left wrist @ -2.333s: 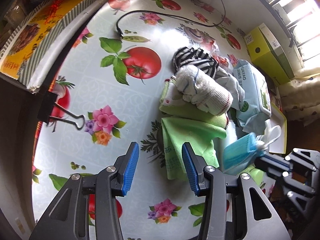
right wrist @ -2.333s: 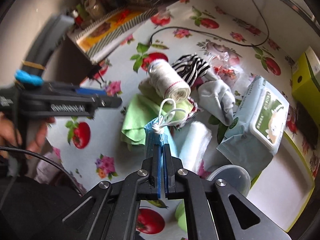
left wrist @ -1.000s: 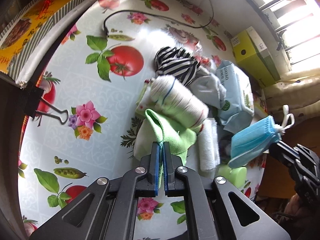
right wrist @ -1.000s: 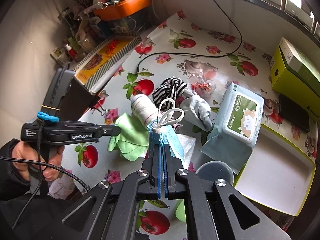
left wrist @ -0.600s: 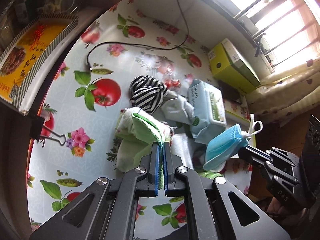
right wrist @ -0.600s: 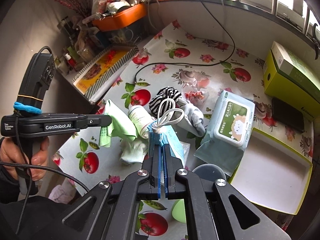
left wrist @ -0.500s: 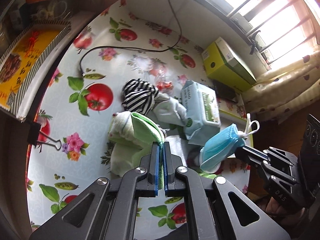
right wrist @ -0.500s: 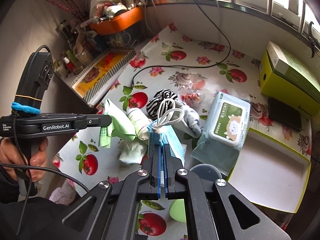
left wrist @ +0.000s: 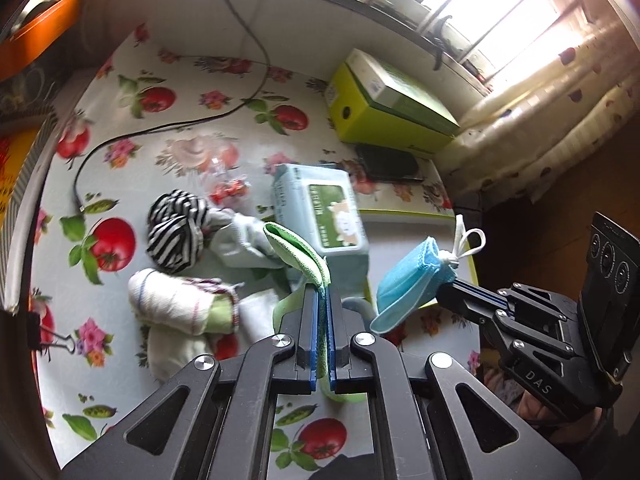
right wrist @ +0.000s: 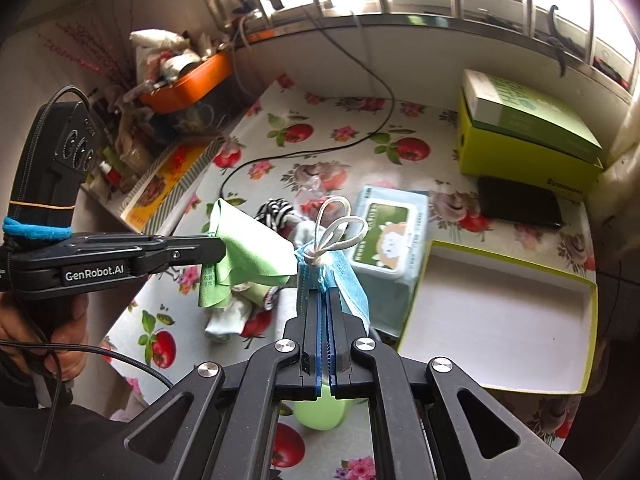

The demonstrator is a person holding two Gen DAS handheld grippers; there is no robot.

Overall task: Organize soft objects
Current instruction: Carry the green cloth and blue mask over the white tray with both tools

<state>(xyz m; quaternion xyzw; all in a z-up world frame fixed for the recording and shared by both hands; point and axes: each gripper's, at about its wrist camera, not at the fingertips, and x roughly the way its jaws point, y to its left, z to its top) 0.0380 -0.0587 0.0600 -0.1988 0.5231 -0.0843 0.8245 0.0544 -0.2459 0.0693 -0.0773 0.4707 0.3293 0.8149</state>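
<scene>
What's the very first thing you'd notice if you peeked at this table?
Two black grippers held up over the tomato-print tablecloth, each clamped on something soft. The left gripper holds a bright green cloth, and the right gripper holds a blue face mask with white loops. Below them lies a jumble of socks and a wet wipes pack, beside an open yellow-green box.

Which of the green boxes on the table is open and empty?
The shallow green box beside the wipes pack, nearest the right gripper: its white inside shows, bare. The tall green box by the window wall is closed.
</scene>
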